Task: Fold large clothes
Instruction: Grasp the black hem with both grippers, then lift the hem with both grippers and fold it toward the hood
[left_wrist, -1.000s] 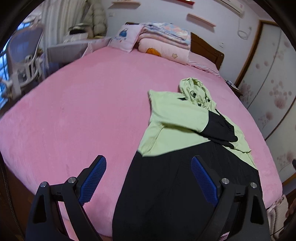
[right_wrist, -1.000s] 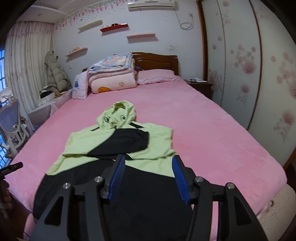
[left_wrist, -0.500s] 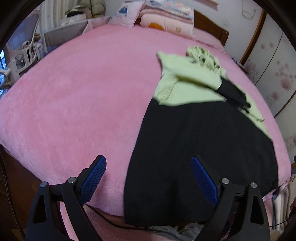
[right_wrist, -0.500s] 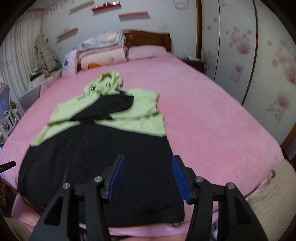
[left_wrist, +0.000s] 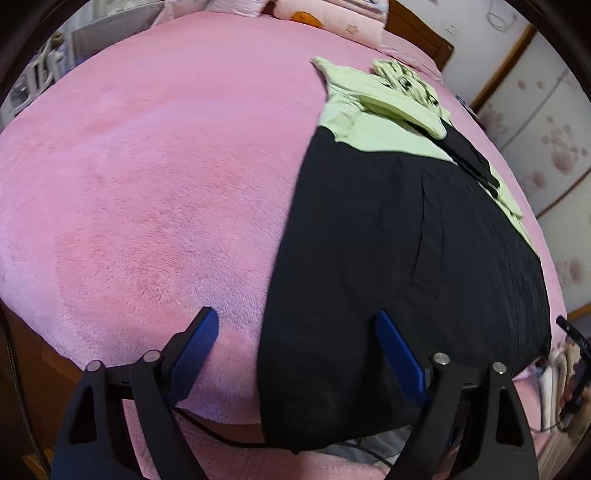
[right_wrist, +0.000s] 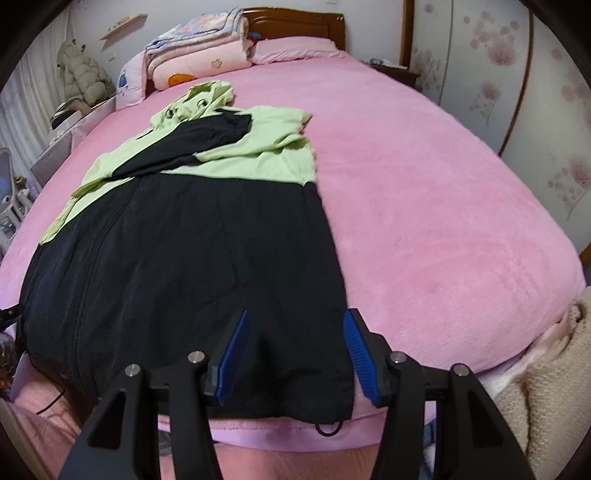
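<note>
Grippers lowered, black-green hooded jacket (right_wrist: 177, 251) flat

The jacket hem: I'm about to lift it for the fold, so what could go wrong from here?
1. The left claw is closing astride the jacket edge, one finger over bare blanket; it might pinch plush too.
2. The drawstring loop dangling below the hem could snag the right claw.
3. The sleeves folded across the chest may slide off when the hem rises.
</note>
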